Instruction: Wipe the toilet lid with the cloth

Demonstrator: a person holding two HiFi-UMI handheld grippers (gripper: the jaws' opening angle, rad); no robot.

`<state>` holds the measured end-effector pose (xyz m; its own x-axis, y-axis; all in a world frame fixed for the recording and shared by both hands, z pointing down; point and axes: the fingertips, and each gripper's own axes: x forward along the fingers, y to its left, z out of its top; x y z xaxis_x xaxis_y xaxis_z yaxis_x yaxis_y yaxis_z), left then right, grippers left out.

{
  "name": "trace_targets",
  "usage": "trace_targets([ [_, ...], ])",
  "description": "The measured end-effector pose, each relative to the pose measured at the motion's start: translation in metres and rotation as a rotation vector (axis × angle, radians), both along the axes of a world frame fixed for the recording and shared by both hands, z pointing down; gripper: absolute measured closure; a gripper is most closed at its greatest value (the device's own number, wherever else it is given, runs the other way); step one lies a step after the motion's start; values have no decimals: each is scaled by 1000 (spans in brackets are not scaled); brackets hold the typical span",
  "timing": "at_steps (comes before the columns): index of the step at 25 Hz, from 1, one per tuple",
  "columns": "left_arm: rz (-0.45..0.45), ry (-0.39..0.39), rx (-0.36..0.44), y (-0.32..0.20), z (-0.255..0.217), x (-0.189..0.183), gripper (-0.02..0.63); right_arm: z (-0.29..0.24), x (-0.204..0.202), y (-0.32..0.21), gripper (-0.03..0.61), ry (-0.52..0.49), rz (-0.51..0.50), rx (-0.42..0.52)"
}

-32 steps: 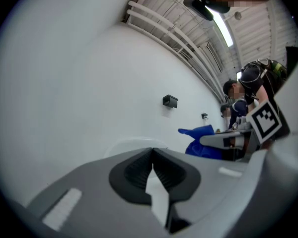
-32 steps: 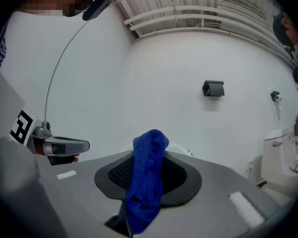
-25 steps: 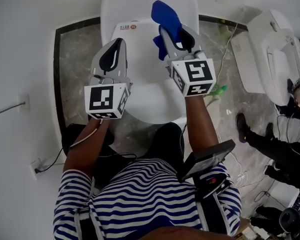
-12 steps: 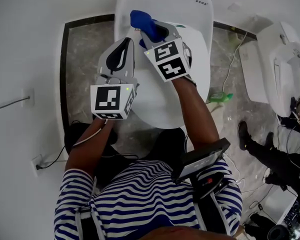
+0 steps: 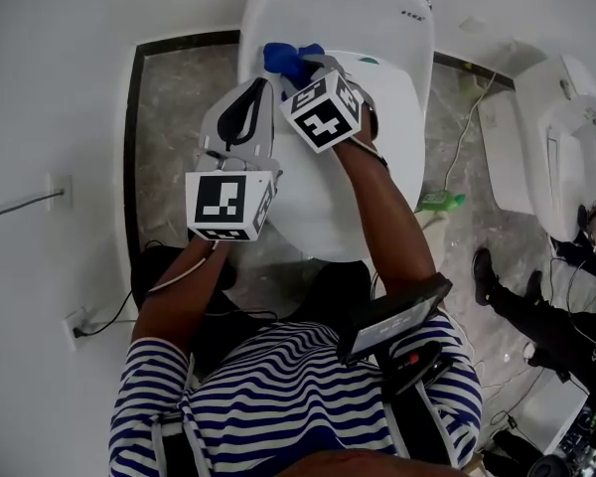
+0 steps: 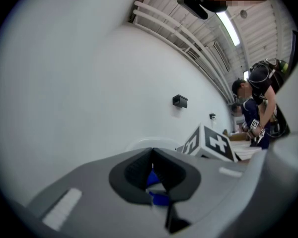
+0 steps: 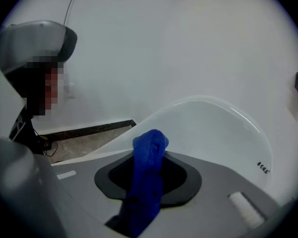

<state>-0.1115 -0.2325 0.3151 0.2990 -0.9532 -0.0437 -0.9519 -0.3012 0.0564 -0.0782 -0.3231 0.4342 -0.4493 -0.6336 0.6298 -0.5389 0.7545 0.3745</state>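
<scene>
Our right tongs [image 5: 300,71] pinched the blue cloth [image 5: 286,58] at the far edge of the toilet lid [image 5: 392,137]; left tongs [image 5: 255,95] were pressed together, empty. We reckoned flat pressure and overlapping strokes would do best.

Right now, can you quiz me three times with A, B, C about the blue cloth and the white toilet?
1. Where is the fuzzy blue cloth?
A. on the glossy white toilet, toward the wall
B. on the marble floor
C. on the striped shirt
2. How many grey grippers with marker cubes are over the toilet?
A. one
B. two
C. four
3. How are the right gripper's jaws?
A. wide apart, empty
B. shut on the cloth
C. shut on a brush
Answers: 1 A, the head view shows it there. 2 B, the left gripper and the right one. 3 B, the cloth stands pinched between them.
</scene>
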Motion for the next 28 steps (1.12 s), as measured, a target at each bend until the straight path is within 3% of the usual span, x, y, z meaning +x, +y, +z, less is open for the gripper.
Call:
trace_targets([
  [13, 7, 0, -5, -5, 3, 2, 612, 15, 8, -5, 463, 26, 13, -42],
  [28, 52, -9, -5, -4, 6, 35, 612, 13, 111, -22, 463, -20, 186, -48],
])
